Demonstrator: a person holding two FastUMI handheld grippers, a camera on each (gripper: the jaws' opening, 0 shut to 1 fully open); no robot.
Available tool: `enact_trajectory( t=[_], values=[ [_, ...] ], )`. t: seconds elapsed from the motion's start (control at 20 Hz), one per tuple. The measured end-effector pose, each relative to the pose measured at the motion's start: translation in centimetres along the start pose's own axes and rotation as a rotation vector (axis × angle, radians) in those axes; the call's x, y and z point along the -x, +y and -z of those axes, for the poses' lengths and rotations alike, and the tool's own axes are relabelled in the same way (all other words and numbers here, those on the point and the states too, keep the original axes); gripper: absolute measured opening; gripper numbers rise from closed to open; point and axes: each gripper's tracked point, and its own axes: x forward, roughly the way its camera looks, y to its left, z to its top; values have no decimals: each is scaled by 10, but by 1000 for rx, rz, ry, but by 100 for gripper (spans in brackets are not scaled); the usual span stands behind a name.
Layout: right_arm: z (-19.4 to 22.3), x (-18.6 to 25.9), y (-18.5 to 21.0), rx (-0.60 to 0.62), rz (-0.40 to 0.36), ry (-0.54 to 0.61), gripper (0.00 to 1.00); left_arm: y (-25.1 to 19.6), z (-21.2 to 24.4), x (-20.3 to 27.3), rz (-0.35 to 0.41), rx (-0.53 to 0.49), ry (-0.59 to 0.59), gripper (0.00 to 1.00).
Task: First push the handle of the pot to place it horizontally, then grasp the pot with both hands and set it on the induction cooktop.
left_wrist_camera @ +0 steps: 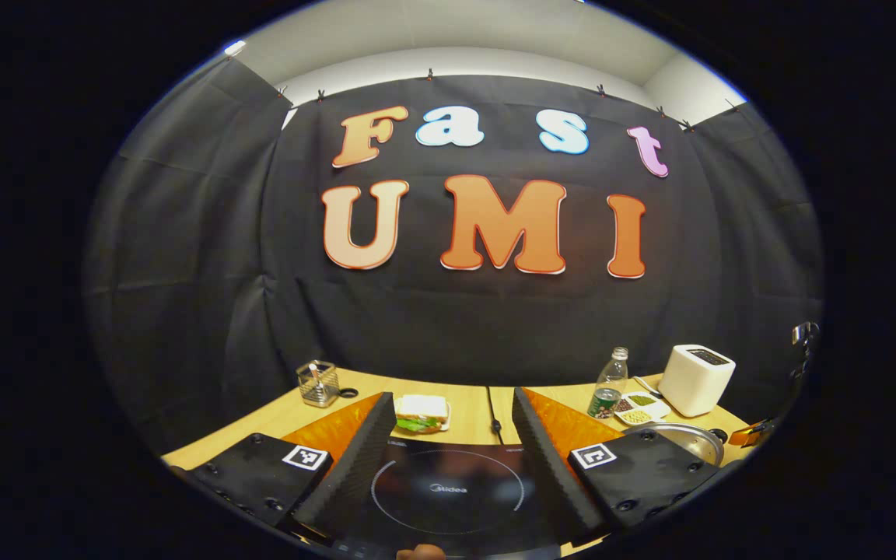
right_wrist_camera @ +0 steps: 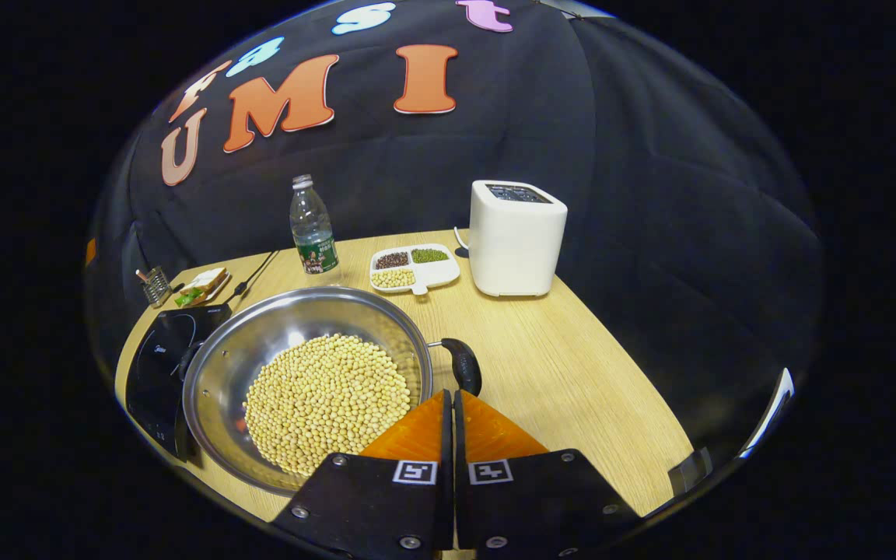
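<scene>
Pot (right_wrist_camera: pixel 308 373): round, shiny metal bowl, wide and shallow, on the worktop just ahead and left of the right tool (right_wrist_camera: pixel 449 404); its rim also shows at the right of the left tool (left_wrist_camera: pixel 454 435), partly hidden.
Contents: a mound of small, pale, round beans (right_wrist_camera: pixel 327 400) covering the pot's bottom.
Handle (right_wrist_camera: pixel 463 364): short, dark, smooth and rounded, fixed to the pot's right rim, lying just ahead of the right tool's tips; contact cannot be told.
Right tool: fingers together, nothing between them, tips above the pot's near rim.
Induction cooktop (left_wrist_camera: pixel 448 490): flat, glossy black slab with a thin ring mark, directly under and between the left tool's fingers; in the right gripper view it lies left of the pot, touching or tucked under its rim.
Left tool: fingers wide apart, ribbed inner faces, holding nothing.
Worktop (right_wrist_camera: pixel 572 365): pale wood grain.
Beyond the right tool: white boxy toaster (right_wrist_camera: pixel 516 237), clear plastic bottle (right_wrist_camera: pixel 313 227), white divided dish (right_wrist_camera: pixel 414 268) of beans.
Beyond the left tool: sandwich (left_wrist_camera: pixel 421 413), wire holder (left_wrist_camera: pixel 317 383).
</scene>
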Motion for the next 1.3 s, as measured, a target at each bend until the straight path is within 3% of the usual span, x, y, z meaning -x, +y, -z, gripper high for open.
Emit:
enact_trajectory(
  t=[0.1,0.25,0.35,0.65,0.75,1.1,1.2,1.3],
  values=[
    [-3,-3,1,-2,-4,-12,6,-17,19,-3,18,15,37,98],
    [-8,-10,3,16,-7,-38,45,-42,47,-11,52,37,94,98],
    [-7,-17,5,23,-9,-36,61,-58,67,-17,74,37,138,98],
    [-1,-42,4,21,-8,-2,90,-106,123,-31,152,29,272,99],
    [3,-51,3,25,-3,17,95,-122,140,-32,180,28,313,99],
    [11,-71,7,1,-17,64,95,-154,195,-51,219,27,453,99],
    [16,-74,4,3,-16,80,92,-158,205,-54,224,34,483,99],
    [17,-74,5,-18,-39,88,78,-160,210,-55,219,30,500,99]
  ],
)
